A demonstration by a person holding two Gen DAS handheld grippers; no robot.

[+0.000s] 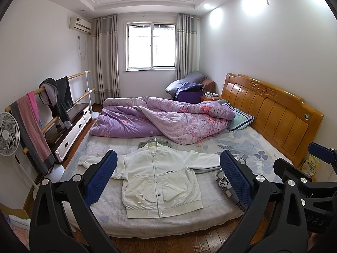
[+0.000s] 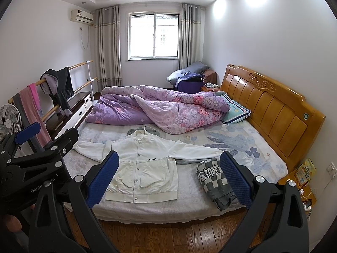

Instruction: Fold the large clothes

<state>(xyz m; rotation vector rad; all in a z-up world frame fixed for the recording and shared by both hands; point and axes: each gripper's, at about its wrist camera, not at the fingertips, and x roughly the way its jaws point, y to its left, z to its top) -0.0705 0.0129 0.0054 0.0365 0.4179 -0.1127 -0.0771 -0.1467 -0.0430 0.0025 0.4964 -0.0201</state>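
Note:
A white button-up jacket (image 1: pixel 160 179) (image 2: pixel 143 168) lies flat, face up, on the near part of the bed, sleeves spread to both sides. A grey garment (image 1: pixel 157 142) (image 2: pixel 145 131) peeks out above its collar. Right of the jacket sits a folded grey-and-white checked garment (image 2: pixel 212 179) (image 1: pixel 226 181). My left gripper (image 1: pixel 168 181) hovers open before the bed, its blue pads framing the jacket, holding nothing. My right gripper (image 2: pixel 169 179) is also open and empty, pads to either side of the jacket's right half and the checked garment. Each gripper shows at the other view's edge.
A rumpled purple floral quilt (image 1: pixel 160 120) and a pillow (image 1: pixel 240 118) fill the far half of the bed (image 2: pixel 158 213). A wooden headboard (image 1: pixel 271 113) stands right. A clothes rack (image 1: pixel 48 109), fan (image 1: pixel 8 135) and low cabinet (image 1: pixel 71 130) line the left wall. Wood floor (image 2: pixel 168 236) lies in front.

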